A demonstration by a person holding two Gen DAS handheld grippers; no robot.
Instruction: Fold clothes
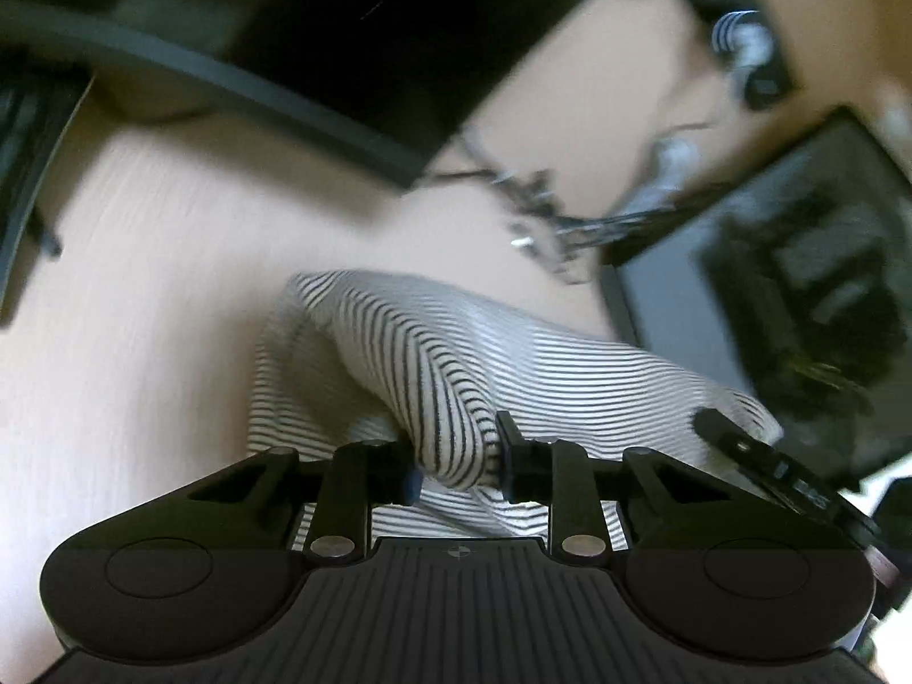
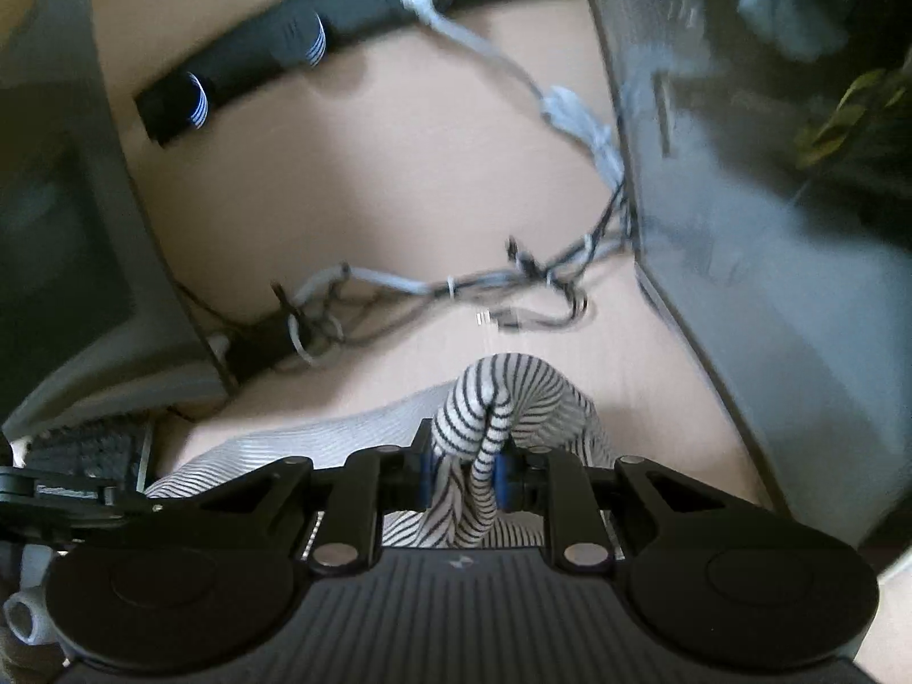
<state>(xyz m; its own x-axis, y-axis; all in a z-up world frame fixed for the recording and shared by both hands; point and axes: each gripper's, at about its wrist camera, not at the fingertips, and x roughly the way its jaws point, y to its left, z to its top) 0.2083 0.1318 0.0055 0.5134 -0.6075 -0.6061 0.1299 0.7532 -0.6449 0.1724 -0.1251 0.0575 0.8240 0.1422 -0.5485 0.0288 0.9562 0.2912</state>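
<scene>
Where the left wrist view looks down, a striped cloth (image 1: 456, 376) is seen bunched on a pale table (image 1: 125, 296). A thick fold of it is pinched between the jaws of the left gripper (image 1: 459, 470), which are drawn in close on it. The rest of the cloth is spread toward the right, where a tip of the other tool can be seen. A tangle of cables (image 1: 547, 216) lies beyond, well apart from the cloth.

In the right wrist view, a rolled edge of the same cloth is squeezed tight by the right gripper (image 2: 464, 470). A screen (image 2: 769, 285) stands on the right.

For a good fold, both corners should be lifted together and kept level. The cloth should be pulled flat between the two tools, and kept away from the cables.
</scene>
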